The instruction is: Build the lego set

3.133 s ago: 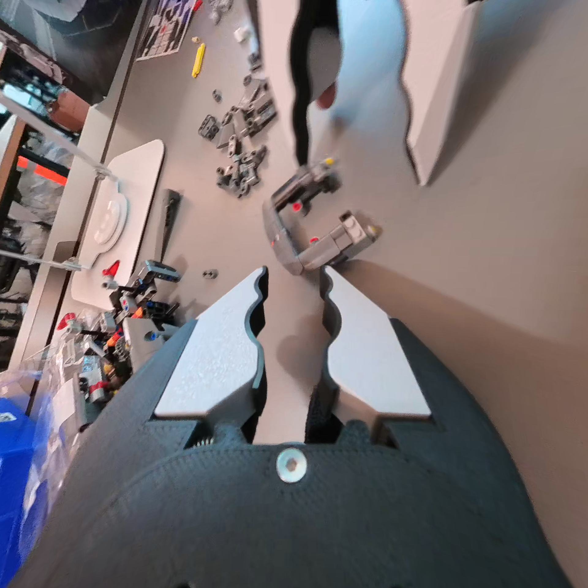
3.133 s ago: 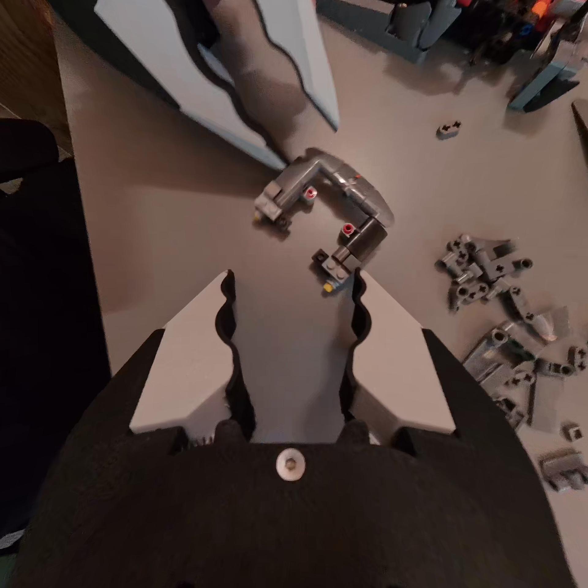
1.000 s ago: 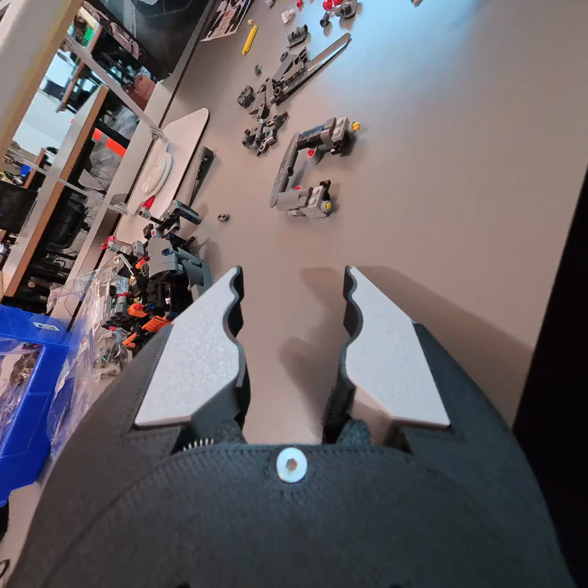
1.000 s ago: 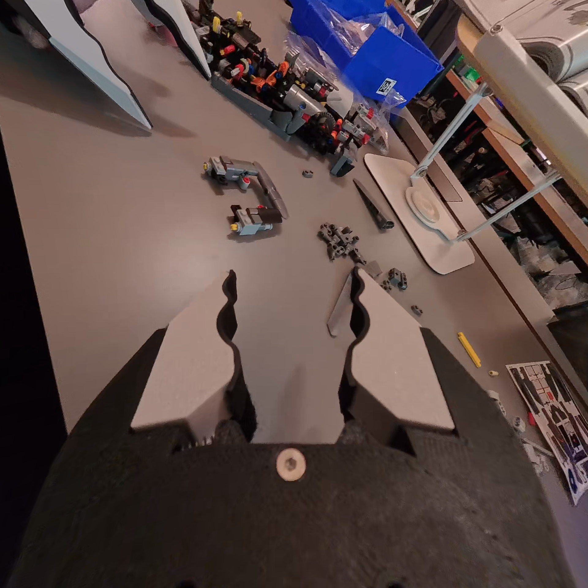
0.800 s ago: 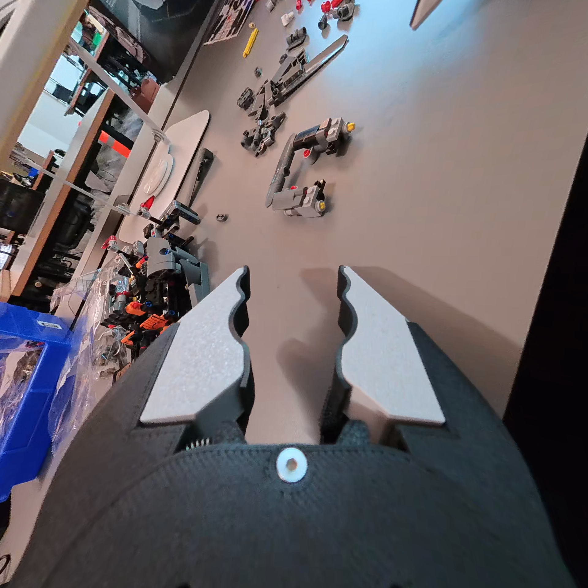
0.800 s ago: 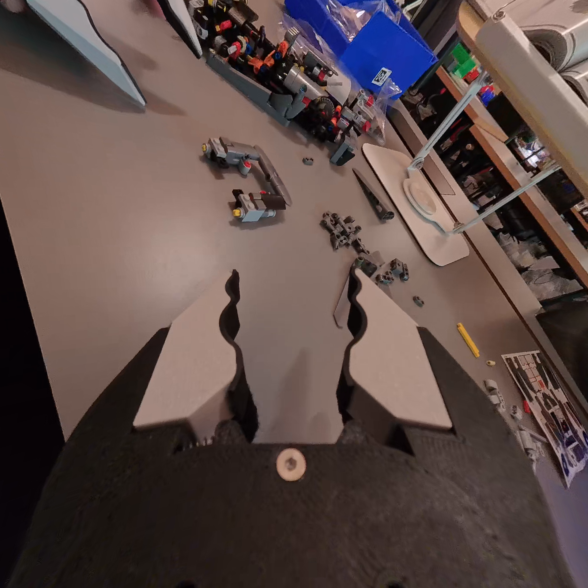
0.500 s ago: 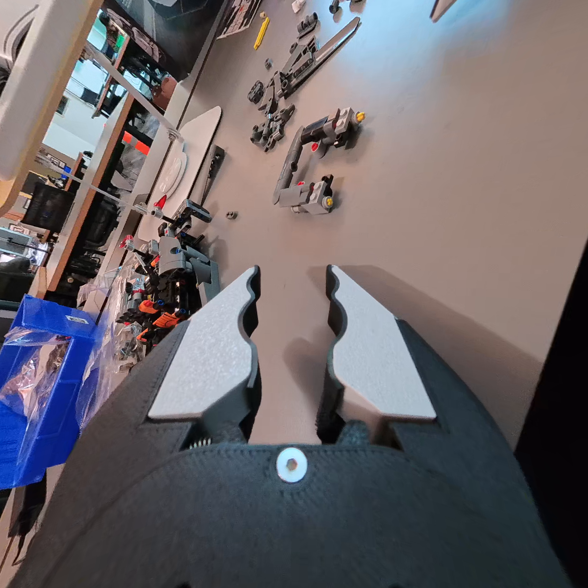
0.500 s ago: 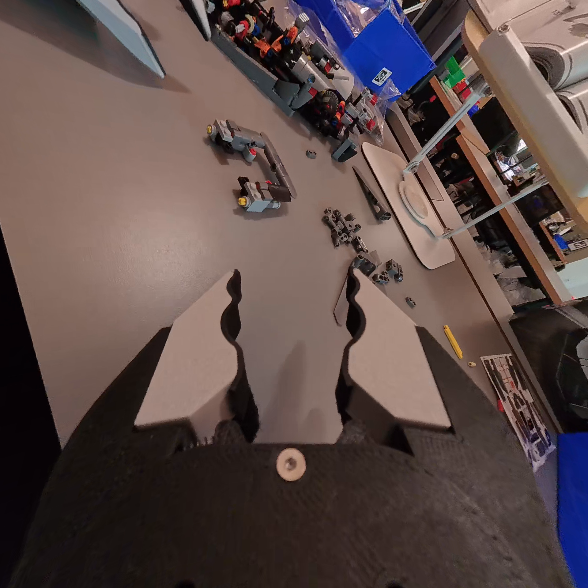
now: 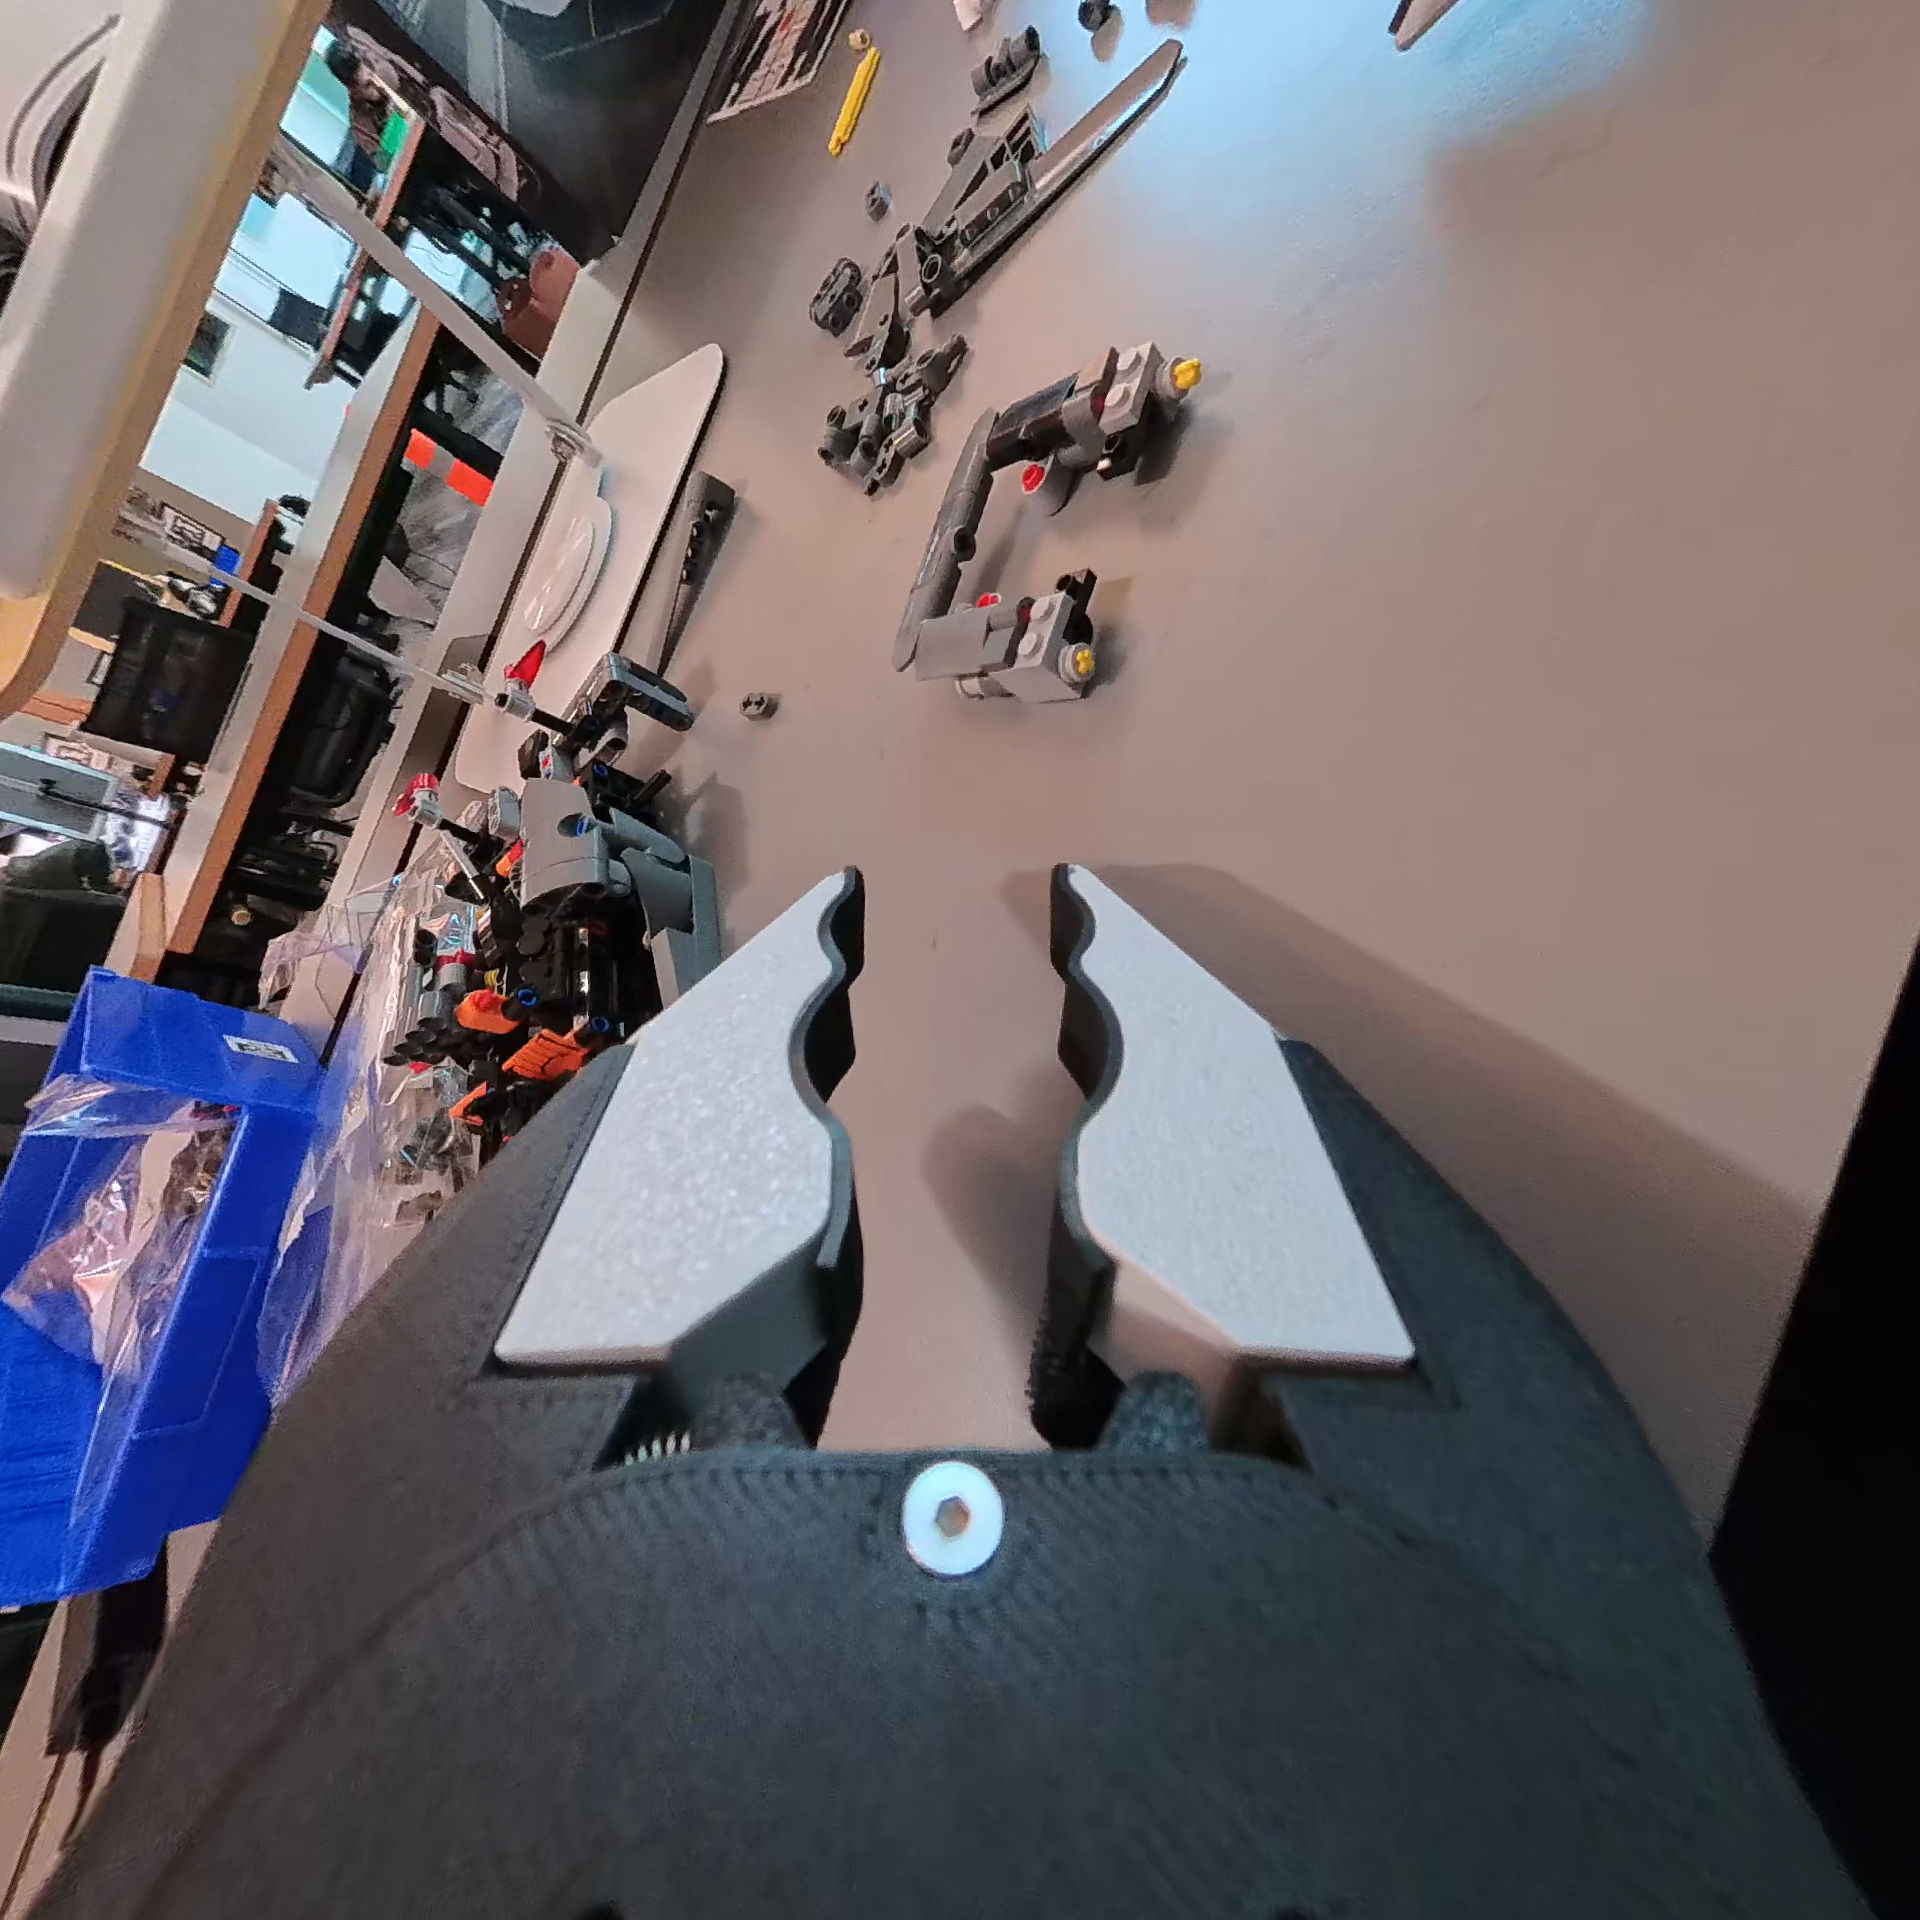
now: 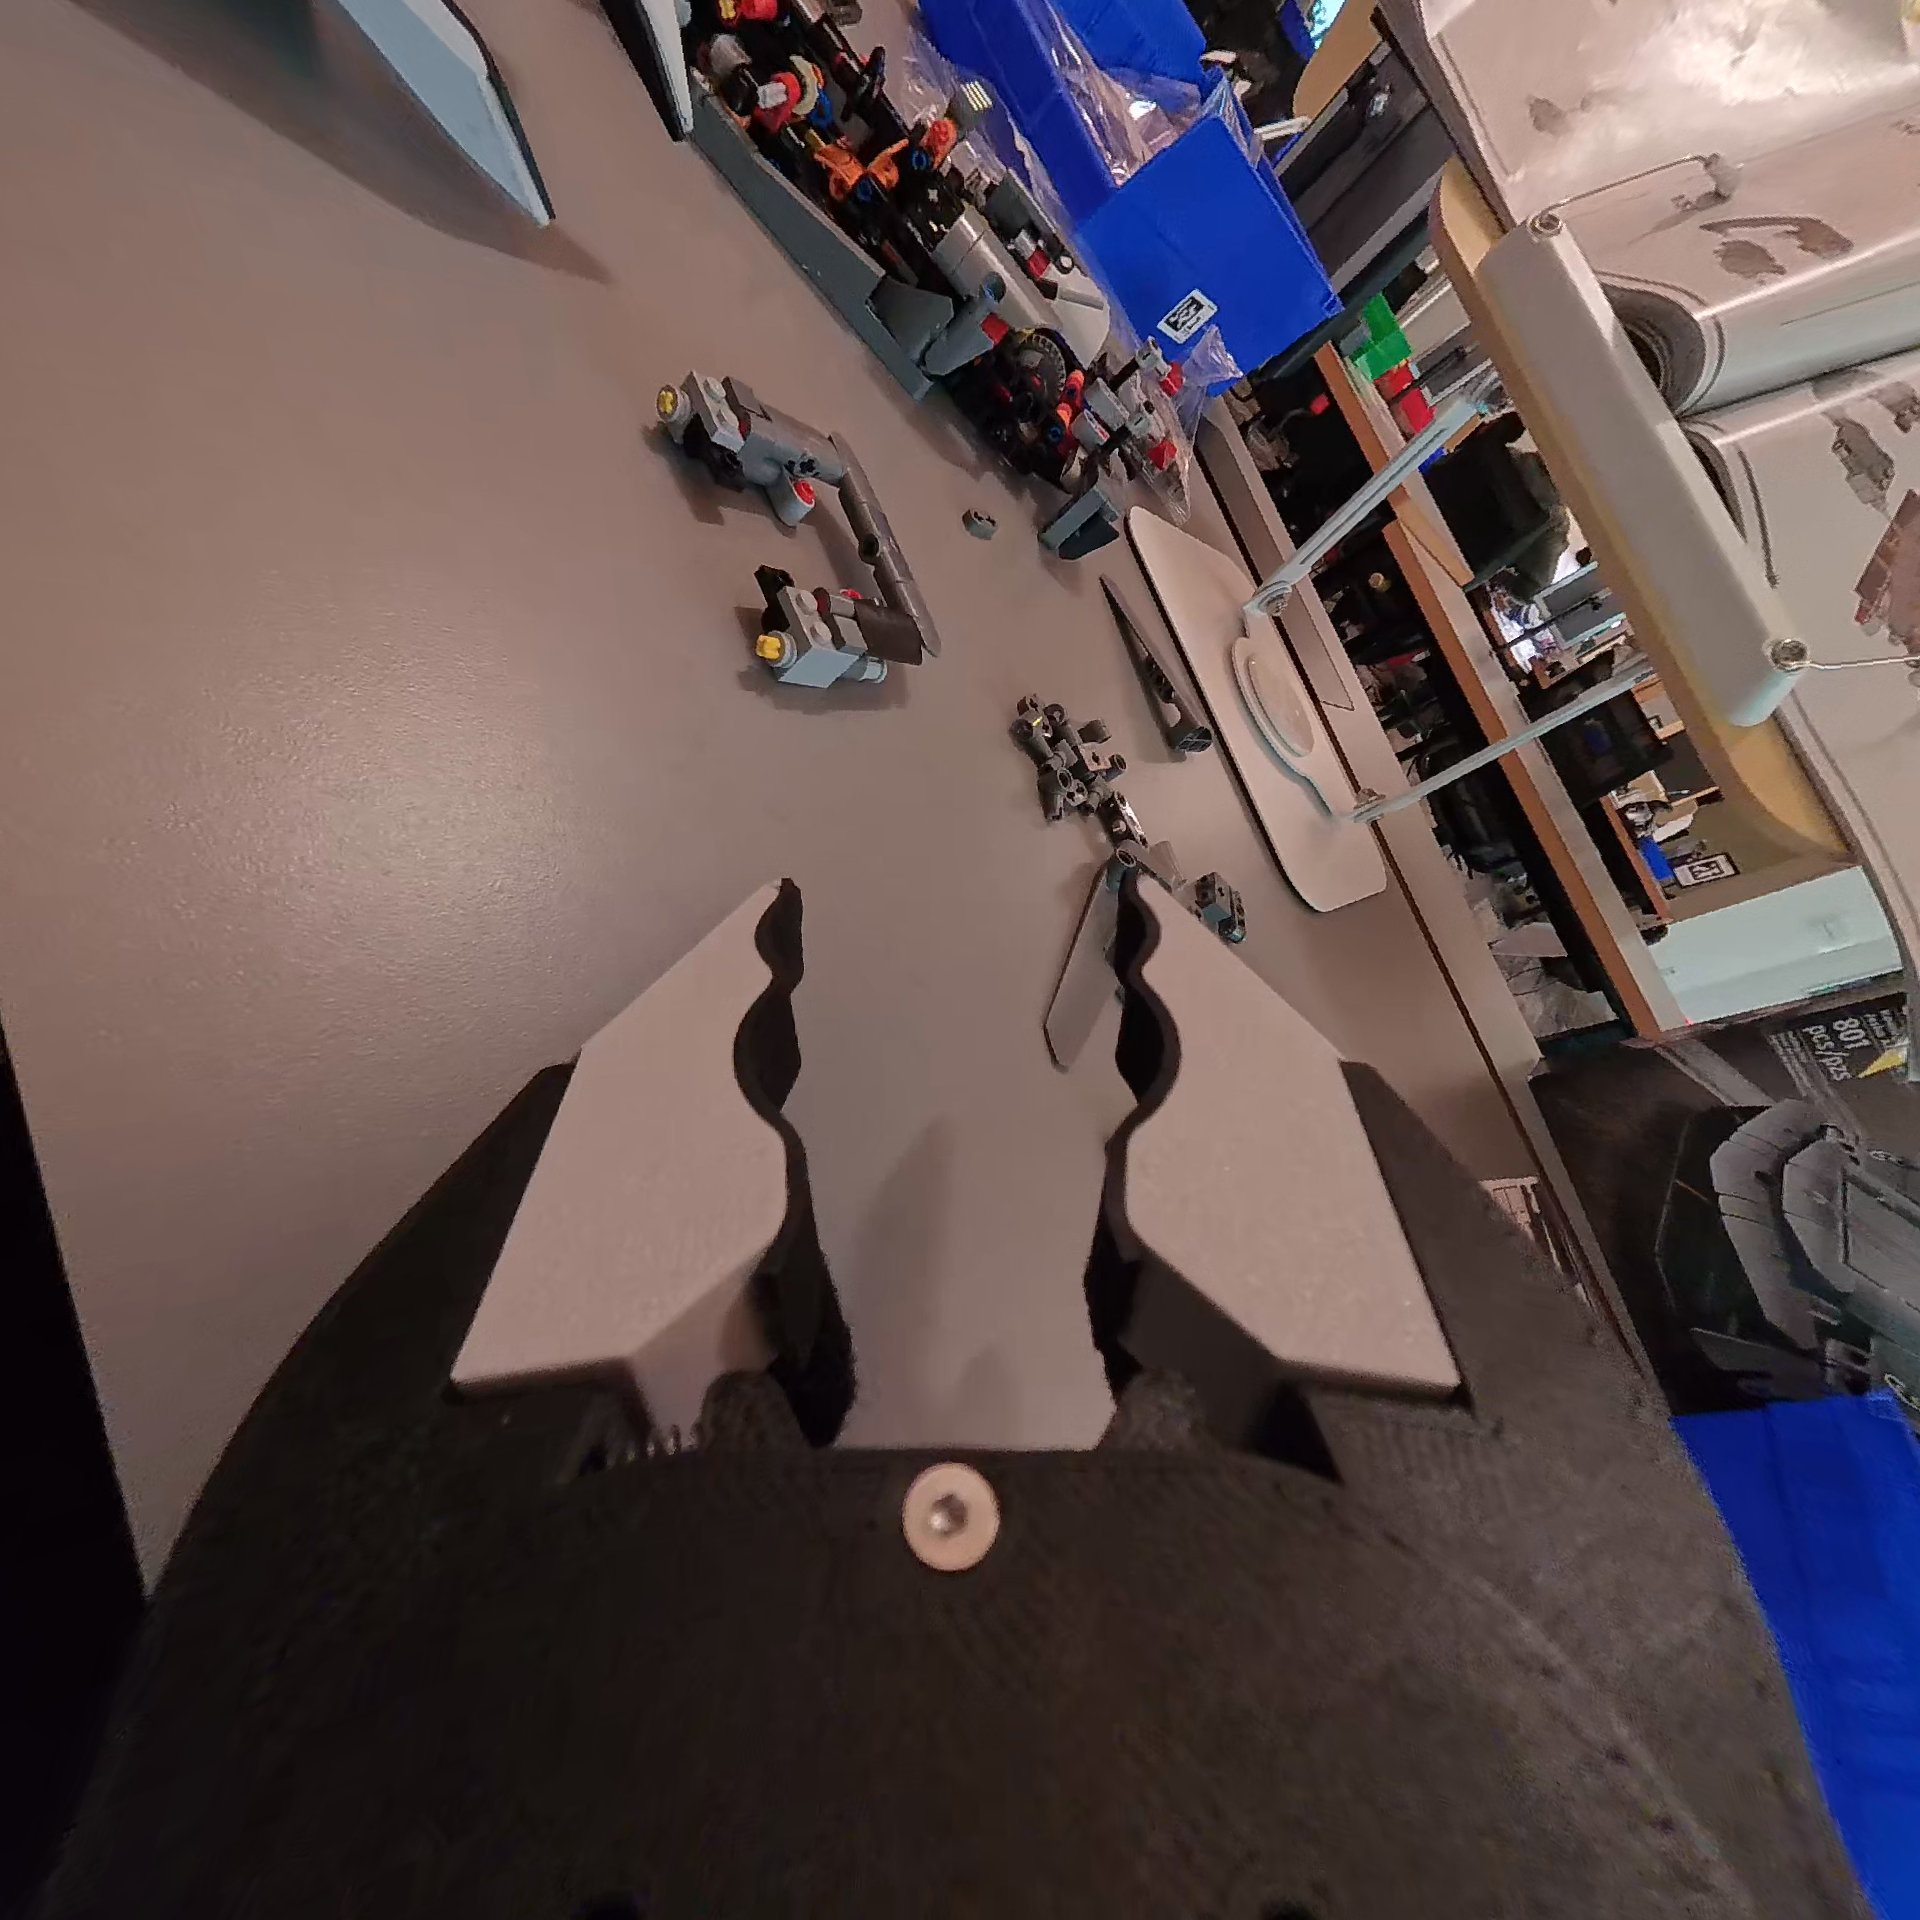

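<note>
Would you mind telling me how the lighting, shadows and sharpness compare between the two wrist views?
Left wrist view: a bluish-white glare on the table at top right, with a long shadow beside the open left gripper. Right wrist view: dimmer and browner, a soft sheen at left; wide-angle bending in both, and little blur.

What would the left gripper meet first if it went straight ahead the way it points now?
Probably the grey brick frame, at its nearer arm with the yellow stud. The left gripper is open and empty, with only bare table before that; depth is hard to judge.
</note>
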A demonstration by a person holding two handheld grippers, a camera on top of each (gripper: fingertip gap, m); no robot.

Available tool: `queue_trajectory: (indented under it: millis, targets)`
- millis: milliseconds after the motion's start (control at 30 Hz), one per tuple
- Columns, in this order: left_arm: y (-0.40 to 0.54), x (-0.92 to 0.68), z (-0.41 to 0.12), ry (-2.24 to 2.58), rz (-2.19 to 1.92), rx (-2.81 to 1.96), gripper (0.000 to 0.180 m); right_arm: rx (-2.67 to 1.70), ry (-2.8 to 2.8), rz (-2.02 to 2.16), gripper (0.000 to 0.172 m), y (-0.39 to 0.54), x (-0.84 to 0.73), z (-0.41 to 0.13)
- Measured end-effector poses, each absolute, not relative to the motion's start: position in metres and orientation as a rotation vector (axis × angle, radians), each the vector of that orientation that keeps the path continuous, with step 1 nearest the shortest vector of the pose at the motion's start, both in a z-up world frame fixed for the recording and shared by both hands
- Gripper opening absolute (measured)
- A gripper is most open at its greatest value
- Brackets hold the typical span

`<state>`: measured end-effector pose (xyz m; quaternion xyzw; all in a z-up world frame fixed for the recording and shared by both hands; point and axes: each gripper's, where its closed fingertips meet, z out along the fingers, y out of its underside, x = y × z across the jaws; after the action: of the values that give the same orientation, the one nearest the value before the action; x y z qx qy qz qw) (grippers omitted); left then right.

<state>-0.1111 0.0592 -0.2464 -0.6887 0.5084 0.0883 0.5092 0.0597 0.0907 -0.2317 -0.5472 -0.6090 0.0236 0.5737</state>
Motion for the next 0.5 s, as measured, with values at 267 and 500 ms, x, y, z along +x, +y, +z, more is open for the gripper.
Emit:
queue_trajectory:
  millis: [267,500]
  targets:
    - [0.0593,-0.1096,-0.2473,1.241,0.232,-1.64,0.03,-1.27,-1.41,0.072,0.058,0.0896,0.0607,-0.2279]
    - [0.06,-0.1083,-0.2475,1.249,0.231,-1.631,0.029,-1.272,-1.422,0.048,0.056,0.0905,0.0607,-0.2307]
